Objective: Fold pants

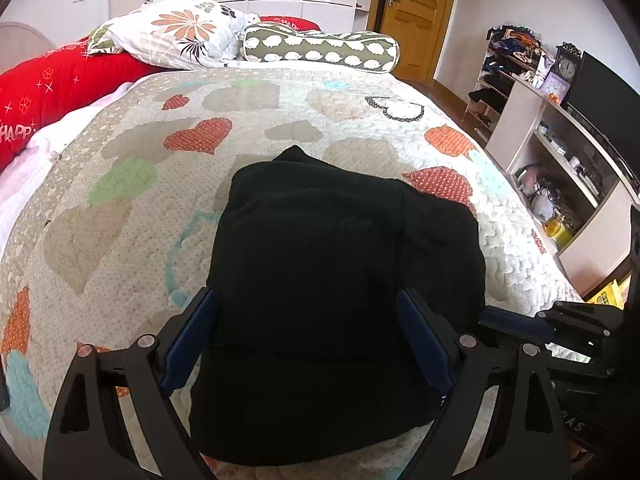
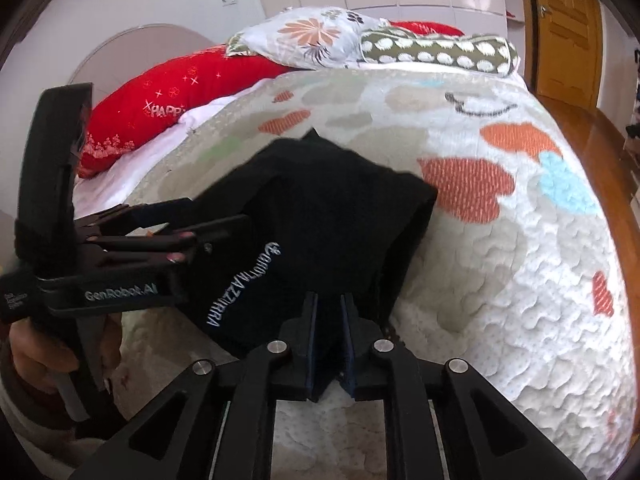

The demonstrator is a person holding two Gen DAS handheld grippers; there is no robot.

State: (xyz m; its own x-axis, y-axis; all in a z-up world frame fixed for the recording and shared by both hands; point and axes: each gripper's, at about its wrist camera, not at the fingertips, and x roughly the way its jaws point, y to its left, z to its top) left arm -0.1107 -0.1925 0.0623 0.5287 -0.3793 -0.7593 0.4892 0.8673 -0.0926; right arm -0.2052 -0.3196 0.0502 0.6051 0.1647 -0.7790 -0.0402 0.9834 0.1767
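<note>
**A thin pinch and an idle left jaw could undo the fold**

We have the black fabric pants [image 1: 340,280] lying in a compact folded bundle on the quilted bedspread with heart patches [image 1: 132,152], near the foot edge of the bed. Our left gripper [image 1: 308,336] is spread wide, its blue pads straddling the near end of the bundle and pressing on nothing. Our right gripper [image 2: 329,336] is nearly closed, the narrow gap between its pads sitting at the near edge of the cloth; we cannot tell for certain whether a fold of fabric is pinched there.

The risks, as we judge them:
- If the right pads hold only one layer, pulling would peel the bundle open.
- The corner poking out at the far end suggests uneven layers; another fold could worsen that.
- The two grippers sit close, so they could collide.
- The soft quilt could bunch and drag with the pants.
</note>
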